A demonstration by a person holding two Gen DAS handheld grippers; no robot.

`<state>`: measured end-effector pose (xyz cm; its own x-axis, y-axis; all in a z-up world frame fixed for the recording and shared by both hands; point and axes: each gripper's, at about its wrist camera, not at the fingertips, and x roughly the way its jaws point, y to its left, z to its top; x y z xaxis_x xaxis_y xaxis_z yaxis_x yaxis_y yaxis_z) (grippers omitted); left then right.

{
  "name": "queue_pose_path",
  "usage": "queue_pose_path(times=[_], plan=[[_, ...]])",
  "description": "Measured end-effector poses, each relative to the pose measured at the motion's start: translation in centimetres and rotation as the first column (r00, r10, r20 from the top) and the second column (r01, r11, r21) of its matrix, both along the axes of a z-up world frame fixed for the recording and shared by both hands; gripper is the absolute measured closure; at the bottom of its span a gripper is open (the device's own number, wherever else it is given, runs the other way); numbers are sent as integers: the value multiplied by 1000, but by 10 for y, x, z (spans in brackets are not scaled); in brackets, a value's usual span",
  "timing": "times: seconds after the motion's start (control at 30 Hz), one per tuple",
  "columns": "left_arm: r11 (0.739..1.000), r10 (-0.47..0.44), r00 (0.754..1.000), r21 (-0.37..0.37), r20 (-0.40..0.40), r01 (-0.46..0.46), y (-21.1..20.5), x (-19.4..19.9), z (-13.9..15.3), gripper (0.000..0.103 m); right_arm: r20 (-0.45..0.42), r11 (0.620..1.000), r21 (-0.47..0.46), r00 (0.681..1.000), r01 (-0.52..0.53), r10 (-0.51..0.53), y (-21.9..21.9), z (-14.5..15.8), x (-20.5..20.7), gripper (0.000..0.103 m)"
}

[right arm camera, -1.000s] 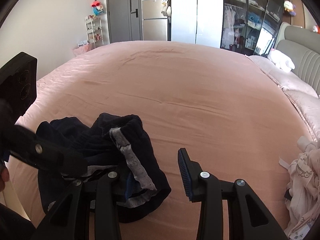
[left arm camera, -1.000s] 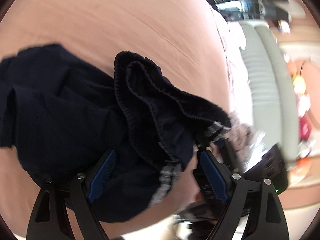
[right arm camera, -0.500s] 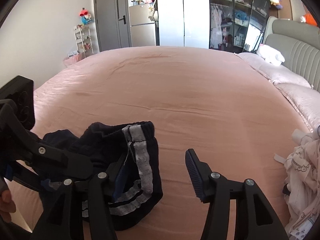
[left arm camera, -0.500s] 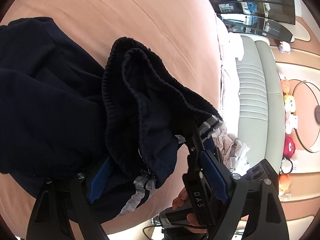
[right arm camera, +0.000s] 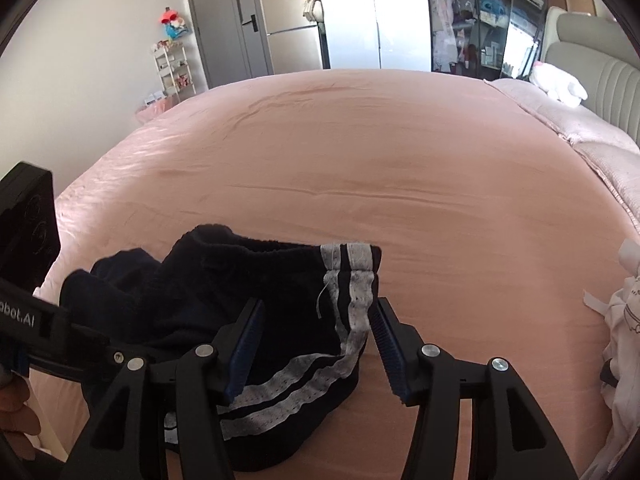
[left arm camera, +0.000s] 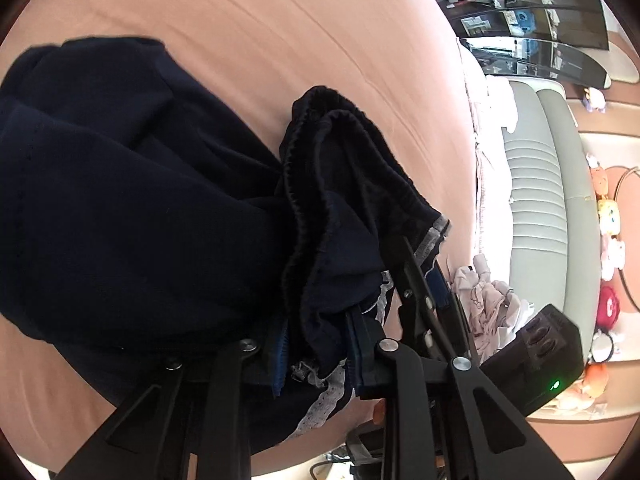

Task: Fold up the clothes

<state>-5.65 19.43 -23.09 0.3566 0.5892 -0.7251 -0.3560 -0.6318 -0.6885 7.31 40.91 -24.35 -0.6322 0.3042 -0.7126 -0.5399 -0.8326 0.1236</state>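
Dark navy shorts (left arm camera: pixel 140 220) with grey side stripes lie bunched on the pink bed sheet (left arm camera: pixel 280 20). My left gripper (left arm camera: pixel 318 360) is shut on a fold of the shorts near the striped hem, with cloth pinched between its blue pads. In the right wrist view the shorts (right arm camera: pixel 260 292) sit at the near edge of the bed. My right gripper (right arm camera: pixel 316 336) stands open, its fingers straddling the striped side seam just below the waistband corner. The left wrist view shows the right gripper's fingers (left arm camera: pixel 414 280) reaching into the same cloth from the right.
A crumpled pile of white clothes (right arm camera: pixel 624 320) lies at the bed's right edge. The grey padded headboard (right arm camera: pixel 592 64) and a white plush toy (right arm camera: pixel 560 86) are at the far right. Wardrobes, a fridge and a door stand beyond the bed sheet (right arm camera: pixel 360 160). A hand (right arm camera: pixel 16 412) shows at lower left.
My left gripper has gone from open to shut on the shorts. The right gripper has moved over the striped side of the shorts, whose waistband now stands more spread out.
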Motion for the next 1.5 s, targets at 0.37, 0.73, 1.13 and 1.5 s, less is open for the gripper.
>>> queue_pose_path(times=[0.37, 0.73, 1.13, 1.5], plan=[[1000, -21, 998, -10, -57, 20, -20, 4, 5, 85, -6, 991, -135, 1000, 17, -18, 20, -15, -11, 92], [1000, 2, 993, 20, -118, 1, -52, 2, 20, 91, -5, 996, 82, 999, 40, -40, -4, 23, -6, 101], [995, 67, 964, 91, -258, -44, -150, -12, 84, 91, -76, 975, 217, 997, 46, -30, -28, 96, 1, 101], [981, 123, 880, 189, -459, -39, -75, -17, 174, 91, -156, 929, 367, 988, 41, 18, -81, 203, 14, 101]])
